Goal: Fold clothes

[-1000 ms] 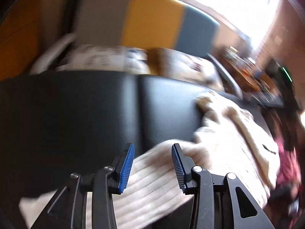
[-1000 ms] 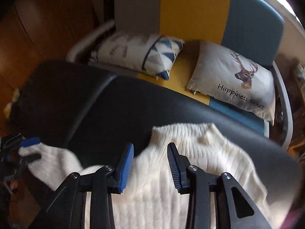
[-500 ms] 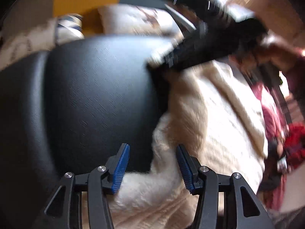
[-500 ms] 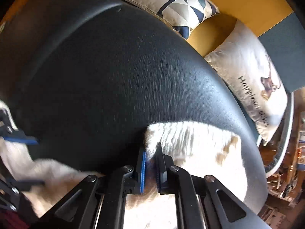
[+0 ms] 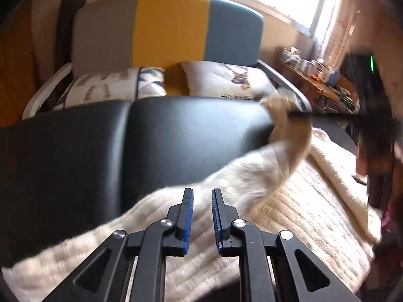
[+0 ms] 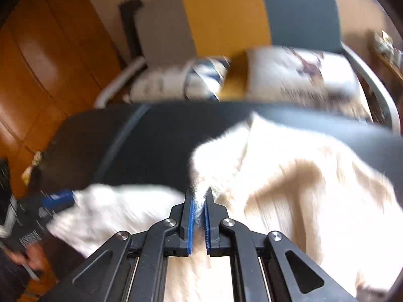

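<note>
The cream ribbed knit sweater (image 5: 289, 216) lies spread, barely folded, on the black padded leather bench (image 5: 126, 146). The right gripper (image 6: 199, 202) pinches its edge; the left gripper (image 5: 202, 201) is closing over the knit, with every fold left.

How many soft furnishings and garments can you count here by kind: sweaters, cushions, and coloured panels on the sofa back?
Sweaters: 1, the cream knitted sweater on the black padded surface
Cushions: 2, the triangle-pattern cushion and the deer cushion
Sofa back panels: 3, grey, yellow, blue
Total: 6
</note>
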Motion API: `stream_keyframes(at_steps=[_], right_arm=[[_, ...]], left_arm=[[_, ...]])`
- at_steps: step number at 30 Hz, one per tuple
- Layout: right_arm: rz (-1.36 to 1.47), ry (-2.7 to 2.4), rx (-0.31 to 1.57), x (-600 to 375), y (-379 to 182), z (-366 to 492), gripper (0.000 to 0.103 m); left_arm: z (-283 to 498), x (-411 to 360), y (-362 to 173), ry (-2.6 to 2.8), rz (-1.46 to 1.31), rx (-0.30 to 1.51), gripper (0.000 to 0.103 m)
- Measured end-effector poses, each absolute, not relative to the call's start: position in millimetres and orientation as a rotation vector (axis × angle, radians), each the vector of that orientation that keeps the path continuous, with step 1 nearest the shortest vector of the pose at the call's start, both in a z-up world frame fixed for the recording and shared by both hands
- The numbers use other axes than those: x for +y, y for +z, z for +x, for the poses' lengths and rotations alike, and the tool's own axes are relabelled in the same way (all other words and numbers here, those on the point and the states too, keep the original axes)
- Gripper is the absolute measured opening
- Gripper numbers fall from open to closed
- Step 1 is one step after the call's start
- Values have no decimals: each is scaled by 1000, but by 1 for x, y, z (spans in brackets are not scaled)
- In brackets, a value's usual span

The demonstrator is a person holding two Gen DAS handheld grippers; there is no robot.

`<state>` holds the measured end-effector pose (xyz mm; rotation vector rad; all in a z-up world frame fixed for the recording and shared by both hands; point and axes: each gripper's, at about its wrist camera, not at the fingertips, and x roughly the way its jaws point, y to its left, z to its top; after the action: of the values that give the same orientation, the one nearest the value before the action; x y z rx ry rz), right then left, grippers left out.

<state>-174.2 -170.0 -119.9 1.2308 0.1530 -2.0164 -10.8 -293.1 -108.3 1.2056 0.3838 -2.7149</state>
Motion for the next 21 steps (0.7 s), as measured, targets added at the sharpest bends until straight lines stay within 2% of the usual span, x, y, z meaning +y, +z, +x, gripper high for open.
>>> stream_keyframes(at_steps=[1, 3, 7, 9, 11, 14, 16, 17, 19, 21], right_arm=[[1255, -2018, 162, -164, -128, -172, 5], [1296, -2013, 136, -150, -140, -169, 5], [1325, -2003, 81, -140, -151, -170, 6], [1306, -1996, 89, -145, -150, -171, 6], [1277, -1994, 108, -153, -145, -176, 6], [1204, -2015, 63, -167, -121, -191, 6], [1110, -2033, -49, -175, -99, -204, 6], [1081, -2048, -94, -178, -93, -209, 6], [1091, -2047, -166, -191, -95, -222, 7], [1128, -2053, -215, -203, -106, -231, 19]], left_arm=[[-9, -296, -108, -2702, 1218, 375, 16], [-8, -310, -110, -2677, 1253, 385, 24], [-19, -333, -115, -2636, 1292, 288, 25], [-26, -339, -117, -2652, 1319, 270, 35], [-44, -341, -129, -2654, 1389, 212, 40], [-67, -329, -155, -2627, 1565, 89, 41], [-60, -320, -153, -2653, 1486, 11, 36], [-58, -318, -151, -2655, 1462, -8, 17], [-46, -322, -142, -2626, 1357, 50, 13], [-34, -331, -132, -2575, 1243, 112, 9]])
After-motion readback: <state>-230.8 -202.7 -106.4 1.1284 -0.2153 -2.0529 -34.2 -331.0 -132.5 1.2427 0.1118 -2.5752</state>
